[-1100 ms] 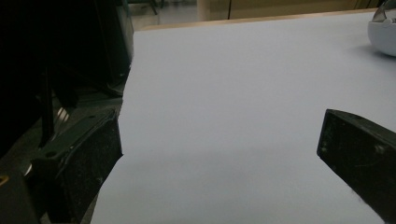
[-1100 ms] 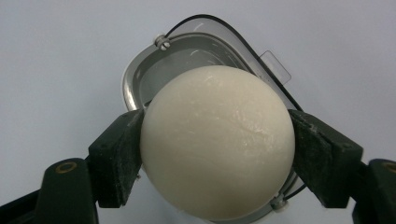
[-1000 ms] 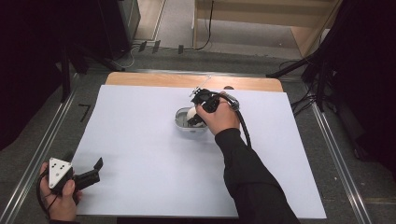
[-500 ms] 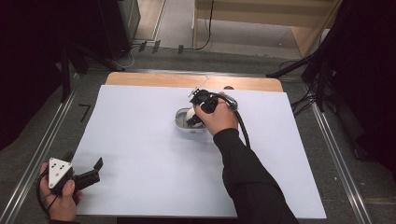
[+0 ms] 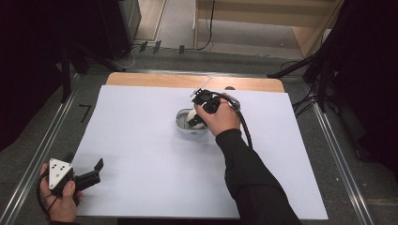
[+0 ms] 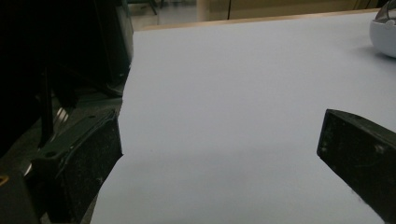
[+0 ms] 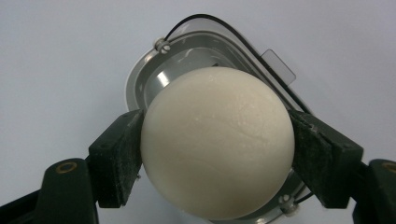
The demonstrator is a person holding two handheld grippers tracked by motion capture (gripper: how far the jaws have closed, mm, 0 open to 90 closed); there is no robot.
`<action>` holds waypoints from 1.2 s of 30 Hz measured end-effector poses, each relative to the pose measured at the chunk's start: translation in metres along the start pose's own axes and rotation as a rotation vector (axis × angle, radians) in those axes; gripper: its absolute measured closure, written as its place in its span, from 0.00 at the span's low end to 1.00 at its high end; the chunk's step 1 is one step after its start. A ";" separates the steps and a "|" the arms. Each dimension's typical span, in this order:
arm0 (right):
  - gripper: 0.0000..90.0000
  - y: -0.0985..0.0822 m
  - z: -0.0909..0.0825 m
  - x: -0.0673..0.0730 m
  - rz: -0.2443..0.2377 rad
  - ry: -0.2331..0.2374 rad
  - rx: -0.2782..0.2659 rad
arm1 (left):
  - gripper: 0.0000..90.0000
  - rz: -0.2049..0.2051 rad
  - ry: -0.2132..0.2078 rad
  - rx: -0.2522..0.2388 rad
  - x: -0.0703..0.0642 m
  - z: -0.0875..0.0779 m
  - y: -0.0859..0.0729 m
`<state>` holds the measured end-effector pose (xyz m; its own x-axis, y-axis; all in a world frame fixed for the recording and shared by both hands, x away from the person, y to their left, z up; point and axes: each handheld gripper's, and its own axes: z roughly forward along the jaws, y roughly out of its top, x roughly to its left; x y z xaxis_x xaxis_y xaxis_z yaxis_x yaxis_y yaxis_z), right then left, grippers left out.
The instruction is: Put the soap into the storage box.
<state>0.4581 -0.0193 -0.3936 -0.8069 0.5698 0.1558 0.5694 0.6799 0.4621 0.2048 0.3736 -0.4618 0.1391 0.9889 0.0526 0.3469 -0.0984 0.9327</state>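
Figure: grasp over the container, seen from above and along each set of jaws. I hold the right gripper [image 5: 196, 118] near the middle of the worktop [image 5: 141, 154], a little toward its far edge, pointed down over a small clear container [image 5: 184, 123] with a metal-lined rim. Its jaws are clenched on a cream-white ball [image 7: 217, 142], one pad on each side at the widest part, so the grip runs across the ball's middle and it cannot roll out. In the right gripper view the ball sits directly above the container [image 7: 205, 46], whose rim and a small tab show behind it; whether the ball rests on the bottom or hangs just above it I cannot tell. Keeping the ball centred over the opening leaves the walls clear of the pads on both sides. The left gripper [image 5: 91, 174] rests at the near left corner of the worktop, well apart from the work, its jaws released and standing wide with nothing between them. I judge it parked there to keep the sheet free. From the left gripper view the container [image 6: 385, 32] shows far off at the right.
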 end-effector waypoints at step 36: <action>0.28 -0.007 0.007 0.010 0.030 -0.111 -0.020 | 0.00 0.003 0.000 -0.001 0.000 0.000 0.000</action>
<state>0.4475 -0.0150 -0.4014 -0.7667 0.6379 0.0729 0.5887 0.6531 0.4764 0.2046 0.3733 -0.4619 0.1406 0.9885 0.0555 0.3458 -0.1016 0.9328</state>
